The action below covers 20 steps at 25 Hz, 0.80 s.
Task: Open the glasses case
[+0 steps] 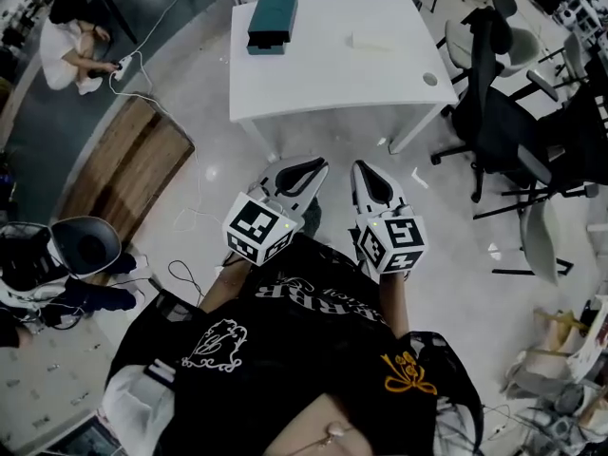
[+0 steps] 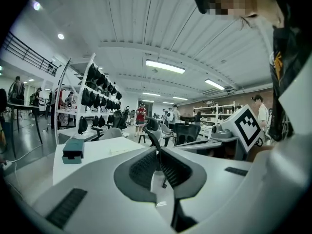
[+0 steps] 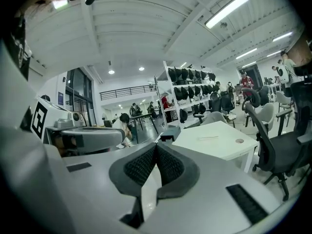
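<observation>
White left gripper [image 1: 315, 167], right gripper [image 1: 365, 170]: jaws together, clear of glasses case [image 1: 273, 22]

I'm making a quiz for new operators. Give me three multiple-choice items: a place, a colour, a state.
1. Where is the glasses case?
A. on the floor
B. on a chair
C. on the white table

2. What colour is it?
A. red
B. teal
C. yellow

3. How is the right claw?
A. shut and empty
B. wide open
C. shut on the case

Answers: C, it lies near the tabletop's far left corner; B, its lid is teal; A, its pads meet on nothing.
</observation>
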### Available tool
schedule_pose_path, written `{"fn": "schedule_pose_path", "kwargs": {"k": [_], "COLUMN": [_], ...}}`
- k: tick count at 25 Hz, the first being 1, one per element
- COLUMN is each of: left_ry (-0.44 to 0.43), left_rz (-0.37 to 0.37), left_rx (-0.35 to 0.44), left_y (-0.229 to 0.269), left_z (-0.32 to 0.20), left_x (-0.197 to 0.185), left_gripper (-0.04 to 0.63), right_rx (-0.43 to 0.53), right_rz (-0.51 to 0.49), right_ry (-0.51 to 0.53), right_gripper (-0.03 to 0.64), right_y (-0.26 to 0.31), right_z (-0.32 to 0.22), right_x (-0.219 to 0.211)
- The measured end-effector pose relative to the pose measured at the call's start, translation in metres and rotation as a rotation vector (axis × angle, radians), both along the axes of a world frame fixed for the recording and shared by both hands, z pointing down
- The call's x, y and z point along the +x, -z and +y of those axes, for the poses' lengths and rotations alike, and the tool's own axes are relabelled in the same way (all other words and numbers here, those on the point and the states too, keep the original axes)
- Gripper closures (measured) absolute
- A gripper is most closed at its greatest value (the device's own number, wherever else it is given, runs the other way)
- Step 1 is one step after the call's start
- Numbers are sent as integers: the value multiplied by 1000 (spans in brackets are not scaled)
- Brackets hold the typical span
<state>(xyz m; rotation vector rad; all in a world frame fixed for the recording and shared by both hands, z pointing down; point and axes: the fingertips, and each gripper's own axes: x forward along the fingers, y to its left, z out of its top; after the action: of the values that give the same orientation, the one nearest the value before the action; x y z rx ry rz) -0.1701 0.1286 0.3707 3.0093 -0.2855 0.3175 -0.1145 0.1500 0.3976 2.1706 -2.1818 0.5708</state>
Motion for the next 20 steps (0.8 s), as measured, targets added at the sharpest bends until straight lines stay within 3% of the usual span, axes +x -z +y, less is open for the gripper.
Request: {"fn": "schedule_pose_path", "kwargs": {"k": [7,14,20], "left_ry": [-8,-85,-130], "left_rz": [-31,-20,-25], "left_rx": [-10,-28,-11], "left_y": [-7,-16,-19], "left_z": [-23,-54,-107], "left_x": [14,71,113], "left_gripper": [555,555,555], "right_rx": [-5,-38,-47], "right_rz": [-25,-3,13], "right_ry": [-15,-102,-140], "right_gripper": [603,603,603], "right_y": [-8,-15,-17], "right_z": [-12,-36,-91], "right_x": [11,70,114]}}
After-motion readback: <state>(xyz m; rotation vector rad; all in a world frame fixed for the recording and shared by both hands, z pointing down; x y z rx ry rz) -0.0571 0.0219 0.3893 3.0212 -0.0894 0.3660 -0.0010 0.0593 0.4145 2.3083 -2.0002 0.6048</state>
